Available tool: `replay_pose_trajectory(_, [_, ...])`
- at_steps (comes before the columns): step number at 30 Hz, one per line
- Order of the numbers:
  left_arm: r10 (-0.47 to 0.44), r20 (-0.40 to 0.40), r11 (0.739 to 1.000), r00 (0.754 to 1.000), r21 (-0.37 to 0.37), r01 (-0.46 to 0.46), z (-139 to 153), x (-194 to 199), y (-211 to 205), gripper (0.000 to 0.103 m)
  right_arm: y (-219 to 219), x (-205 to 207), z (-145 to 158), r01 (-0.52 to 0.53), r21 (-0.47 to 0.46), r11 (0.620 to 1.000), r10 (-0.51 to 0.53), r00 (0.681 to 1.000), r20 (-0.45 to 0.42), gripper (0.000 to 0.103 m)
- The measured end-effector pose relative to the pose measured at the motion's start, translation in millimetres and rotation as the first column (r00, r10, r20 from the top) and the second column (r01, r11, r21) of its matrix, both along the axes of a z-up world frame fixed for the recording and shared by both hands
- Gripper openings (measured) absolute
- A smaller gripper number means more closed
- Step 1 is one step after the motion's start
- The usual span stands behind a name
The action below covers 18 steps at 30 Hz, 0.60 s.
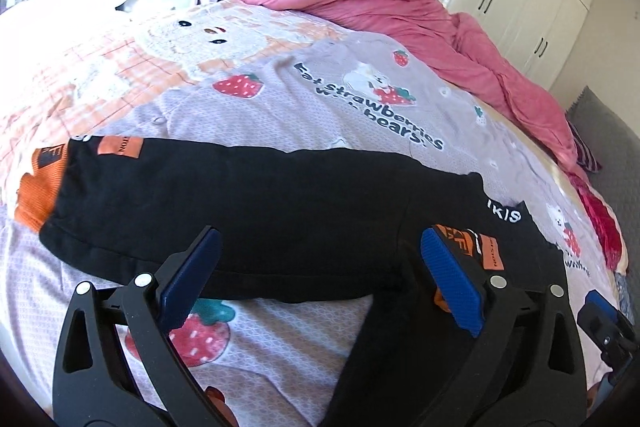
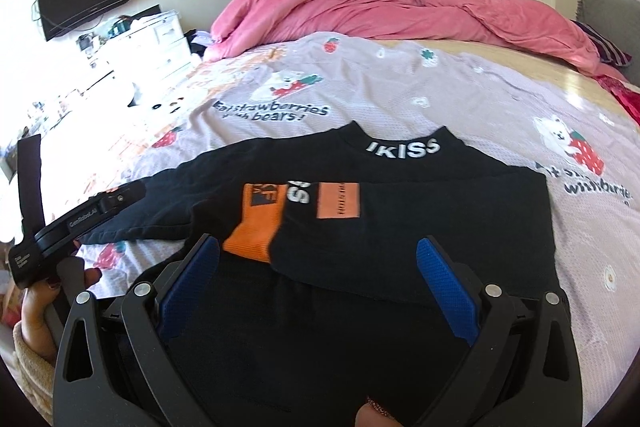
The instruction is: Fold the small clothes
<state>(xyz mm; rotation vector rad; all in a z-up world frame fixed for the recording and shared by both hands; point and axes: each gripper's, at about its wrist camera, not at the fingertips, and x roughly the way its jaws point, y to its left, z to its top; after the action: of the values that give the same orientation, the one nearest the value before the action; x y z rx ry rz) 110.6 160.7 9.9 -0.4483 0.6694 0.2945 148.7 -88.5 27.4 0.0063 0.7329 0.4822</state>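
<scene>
Black top mid-bed, bedsheet bare around (both grippers wide).

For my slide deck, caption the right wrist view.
Open right gripper hovers over a black sweatshirt, its orange-cuffed sleeve folded across, on a strawberry-print bedsheet.

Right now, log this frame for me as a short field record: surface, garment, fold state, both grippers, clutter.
surface: bed sheet printed with strawberries and bears
garment: black top with orange cuffs and a white-lettered collar
fold state: one sleeve laid across the chest, the other sleeve stretched out sideways
left gripper: open, over the garment, holding nothing
right gripper: open, over the garment, holding nothing
clutter: pink duvet bunched at the far side of the bed
</scene>
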Motion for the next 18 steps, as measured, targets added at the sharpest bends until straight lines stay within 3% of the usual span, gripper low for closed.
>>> replay_pose_trajectory(10, [0.120, 0.009, 0.993, 0.993, -0.011, -0.120, -2, -10, 24, 0.094, 36, -2, 9, -0.084, -0.015, 0.996, 0.084, 0.996, 0.027, 0.099])
replay_pose_trajectory(18, [0.263, 0.004, 0.964, 0.965, -0.047, -0.262, -8, -27, 54, 0.094, 58, -3, 9, -0.131, -0.020, 0.991, 0.131, 0.991, 0.032, 0.099])
